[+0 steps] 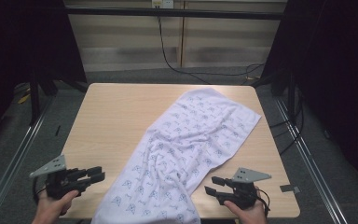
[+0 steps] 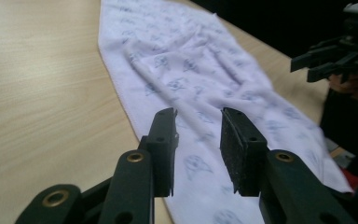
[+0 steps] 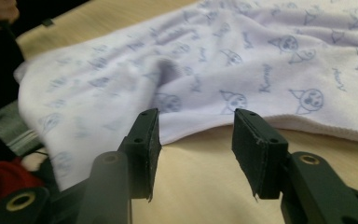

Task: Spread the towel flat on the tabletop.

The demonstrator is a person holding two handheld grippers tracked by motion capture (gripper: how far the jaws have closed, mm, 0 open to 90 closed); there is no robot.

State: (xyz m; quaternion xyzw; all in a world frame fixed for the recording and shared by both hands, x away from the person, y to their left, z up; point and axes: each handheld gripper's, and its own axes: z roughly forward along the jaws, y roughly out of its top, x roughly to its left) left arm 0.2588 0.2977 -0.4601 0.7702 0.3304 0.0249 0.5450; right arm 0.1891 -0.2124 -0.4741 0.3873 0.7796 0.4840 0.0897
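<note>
Flanking a printed white towel [image 1: 182, 149]: left gripper [image 1: 95, 175] and right gripper [image 1: 212, 185], jaws of both parted, gripping nothing. Towel lies diagonally across the wooden bench [image 1: 116, 112], its near end over the front edge. Grey floor [image 1: 9, 140], dark curtains around. Gripper views show the cartoon-face print.
</note>
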